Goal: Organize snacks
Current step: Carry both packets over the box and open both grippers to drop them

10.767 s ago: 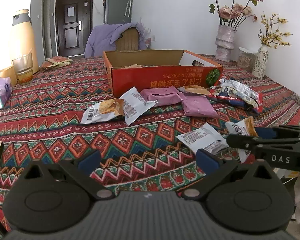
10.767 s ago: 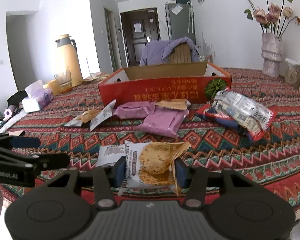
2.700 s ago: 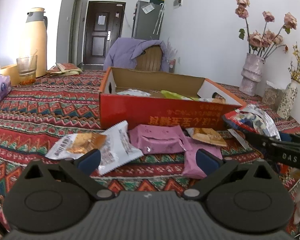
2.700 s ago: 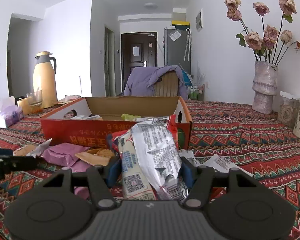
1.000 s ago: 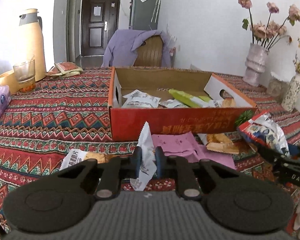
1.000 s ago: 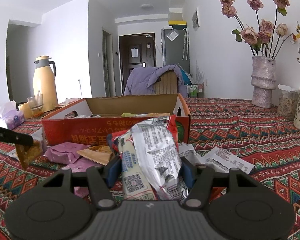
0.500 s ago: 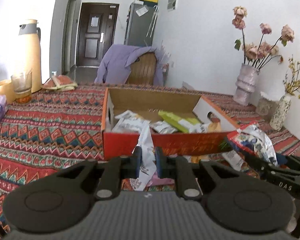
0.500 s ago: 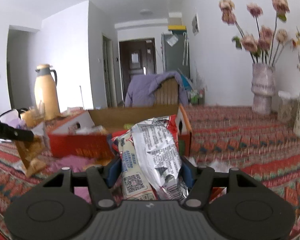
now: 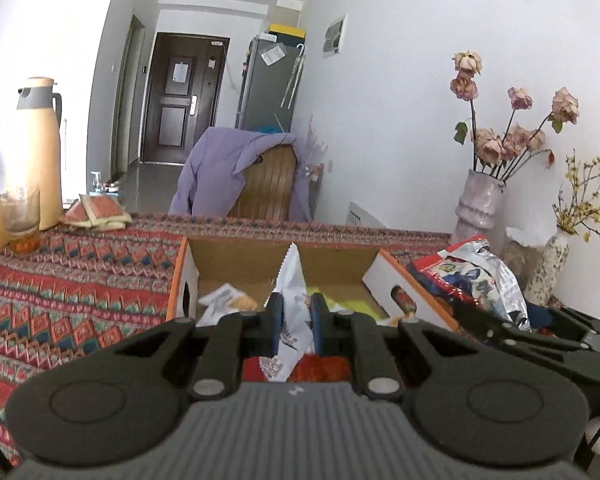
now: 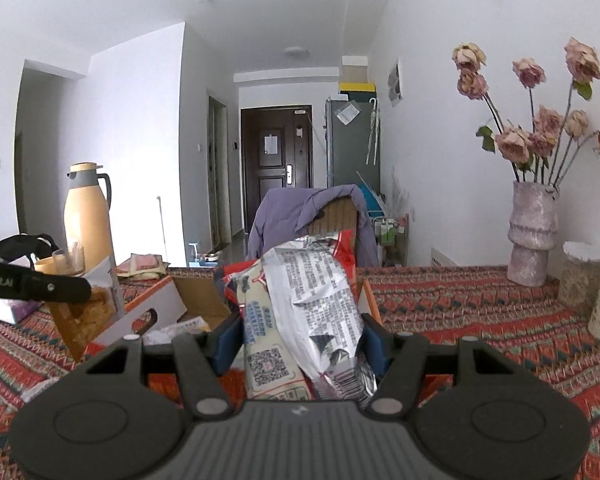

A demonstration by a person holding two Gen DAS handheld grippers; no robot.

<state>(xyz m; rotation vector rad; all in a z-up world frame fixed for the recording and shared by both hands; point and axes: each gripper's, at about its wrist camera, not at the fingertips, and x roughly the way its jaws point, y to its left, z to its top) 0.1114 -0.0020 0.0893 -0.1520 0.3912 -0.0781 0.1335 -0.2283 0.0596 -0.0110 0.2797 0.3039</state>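
- The open cardboard box stood on the desk with its red outer walls and cut-out handle holes at both ends. Inside lay a white packet showing an orange snack at the left and a yellow-green packet toward the right; the rest of the floor was hidden behind the claws.
- The left claw was closed tight on a thin white snack packet. The packet stood on edge, long axis near vertical, its serrated top pointing up in front of the box's far wall and its lower end hanging below the pads.
- The right claw stood about half spread, clamped on a large red-and-silver snack bag. The bag's long axis ran up and away from the camera, its printed back face and QR code toward the lens, its top edge leaning toward the box.
- In the right wrist view, the left claw's packet hung at the box's left end; in the left wrist view, the bag was at the box's right end.
- Against one second earlier, both packets were higher: the white packet had been over the desk before the box's red front wall, and now sat level with the box opening.
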